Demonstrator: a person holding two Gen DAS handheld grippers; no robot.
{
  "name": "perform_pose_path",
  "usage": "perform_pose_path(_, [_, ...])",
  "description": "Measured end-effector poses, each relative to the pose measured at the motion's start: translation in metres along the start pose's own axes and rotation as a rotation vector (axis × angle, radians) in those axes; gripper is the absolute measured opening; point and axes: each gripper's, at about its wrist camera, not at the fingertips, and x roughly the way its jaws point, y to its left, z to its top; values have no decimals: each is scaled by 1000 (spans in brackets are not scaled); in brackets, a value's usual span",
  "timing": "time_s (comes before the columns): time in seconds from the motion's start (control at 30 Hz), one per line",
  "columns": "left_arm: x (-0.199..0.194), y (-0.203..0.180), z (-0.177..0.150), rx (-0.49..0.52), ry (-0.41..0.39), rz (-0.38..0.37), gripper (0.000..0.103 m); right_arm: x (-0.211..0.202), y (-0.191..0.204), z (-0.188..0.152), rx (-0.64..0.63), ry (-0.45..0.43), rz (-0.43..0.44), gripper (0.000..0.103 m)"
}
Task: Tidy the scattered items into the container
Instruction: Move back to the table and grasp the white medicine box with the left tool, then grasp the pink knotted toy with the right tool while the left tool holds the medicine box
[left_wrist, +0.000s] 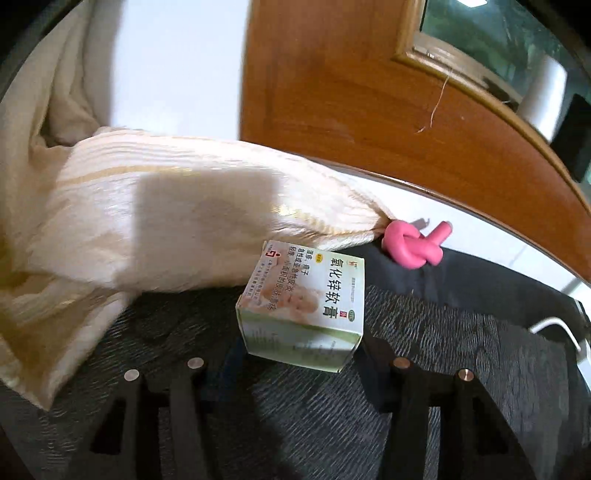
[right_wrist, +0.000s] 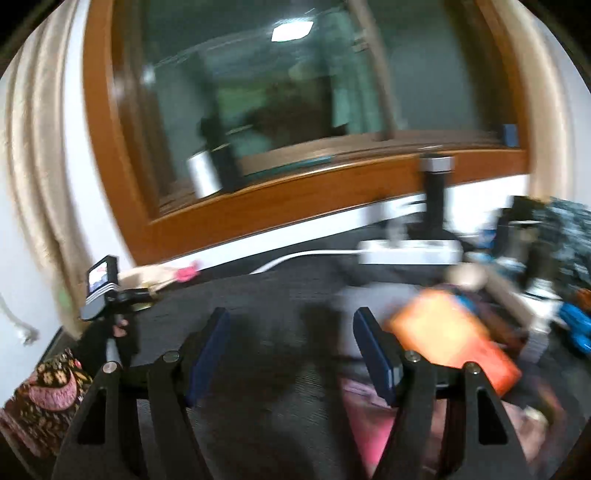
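While curtain crowds box (left_wrist: 301, 304), right hand-held gripper (right_wrist: 291, 349) gapes.

From my left wrist view, a small carton (left_wrist: 301, 306) sits in the centre of the frame with the cream curtain (left_wrist: 166, 221) crowding it from the left and a pink knot (left_wrist: 412, 249) above right, so I see open dark cloth (left_wrist: 461, 350) only on the right. In my right wrist view the dark middle is free, while a blurred orange box (right_wrist: 454, 339) and clutter block the right side.
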Motion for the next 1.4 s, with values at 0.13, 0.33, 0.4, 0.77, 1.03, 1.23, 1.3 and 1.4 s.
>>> perform_pose_path(0.13, [-32, 24, -16, 27, -14, -20, 56, 75, 31, 16, 62, 128, 127, 71])
perform_pose_path(0.33, [-53, 76, 8, 63, -61, -34, 56, 183, 84, 34, 150, 278, 234, 71])
perform_pose_path(0.4, [-67, 93, 6, 64, -75, -40, 56, 209, 100, 37, 170, 314, 249, 71])
perform_pose_path(0.77, [-79, 134, -22, 22, -82, -59, 56, 364, 162, 54, 273, 427, 201, 71])
perform_pose_path(1.03, [-62, 137, -20, 0, -56, -46, 56, 413, 182, 47, 197, 433, 168, 52])
perform_pose_path(1.23, [-65, 132, -22, 18, -62, -47, 56, 366, 162, 46, 178, 410, 178, 36])
perform_pose_path(1.3, [-69, 130, -22, 23, -71, -56, 56, 333, 154, 50, 168, 381, 193, 36])
perform_pose_path(1.4, [-82, 121, -24, 44, -94, -71, 56, 271, 140, 52, 148, 323, 210, 36])
